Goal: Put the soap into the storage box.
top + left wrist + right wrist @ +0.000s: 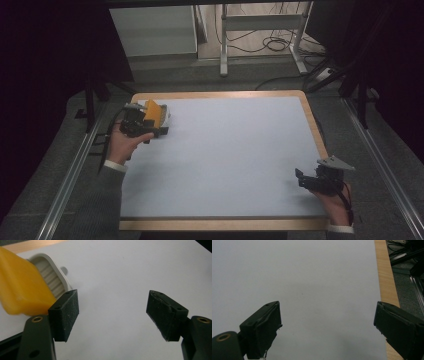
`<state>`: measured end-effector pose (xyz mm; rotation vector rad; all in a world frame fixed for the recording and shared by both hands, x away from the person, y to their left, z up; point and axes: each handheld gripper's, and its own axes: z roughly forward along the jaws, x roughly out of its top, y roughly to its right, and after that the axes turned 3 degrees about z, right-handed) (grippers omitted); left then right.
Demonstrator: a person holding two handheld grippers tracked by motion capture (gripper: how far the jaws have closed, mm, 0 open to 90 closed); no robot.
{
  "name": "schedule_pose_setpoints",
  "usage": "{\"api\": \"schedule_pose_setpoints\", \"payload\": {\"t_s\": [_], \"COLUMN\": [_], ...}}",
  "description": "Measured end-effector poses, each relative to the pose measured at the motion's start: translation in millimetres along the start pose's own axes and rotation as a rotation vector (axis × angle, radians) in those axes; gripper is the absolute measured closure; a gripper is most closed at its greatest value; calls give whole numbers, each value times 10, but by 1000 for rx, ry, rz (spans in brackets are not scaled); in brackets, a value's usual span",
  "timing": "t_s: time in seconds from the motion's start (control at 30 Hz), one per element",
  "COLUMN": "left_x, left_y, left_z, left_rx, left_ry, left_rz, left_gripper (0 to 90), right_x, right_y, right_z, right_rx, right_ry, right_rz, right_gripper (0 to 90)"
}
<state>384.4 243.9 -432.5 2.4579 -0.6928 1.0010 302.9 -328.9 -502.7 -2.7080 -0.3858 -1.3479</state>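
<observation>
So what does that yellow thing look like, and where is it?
Look at the pale table, far left corner by its wooden edge. Beside the left gripper sits a yellow block leaning on a white ribbed tray. It's the one brightly coloured thing on the table.

A smooth yellow plastic block [21, 285] leans on a ribbed white plastic tray [53, 277]; the matt pale tabletop [235, 155] has a wooden rim.
</observation>
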Motion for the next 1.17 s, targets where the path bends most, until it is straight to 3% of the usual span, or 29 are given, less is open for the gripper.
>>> {"api": "schedule_pose_setpoints", "payload": {"t_s": [0.3, 0.4, 0.5, 0.63, 0.93, 1.17], "left_x": [-497, -638, -746, -872, -932, -977], "left_y": [214, 268, 301, 321, 293, 267], "left_z": [116, 163, 198, 235, 258, 286], "left_rx": [-26, -37, -14, -32, -31, -11], "left_ry": [-16, -17, 1, -9, -6, -38], "left_rz": [27, 17, 6, -4, -14, -16], "left_gripper": [264, 264, 273, 269, 266, 257], "right_x": [-2, -2, -3, 0, 5, 39], "right_y": [-4, -8, -8, -11, -26, -84], "right_z": [2, 5, 7, 2, 10, 2], "right_rx": [0, 1, 1, 0, -7, 10], "right_ry": [-3, -4, -4, -3, -2, 12], "right_rz": [-6, -7, -8, -11, -16, -24], "right_gripper": [75, 75, 75, 75, 75, 75]}}
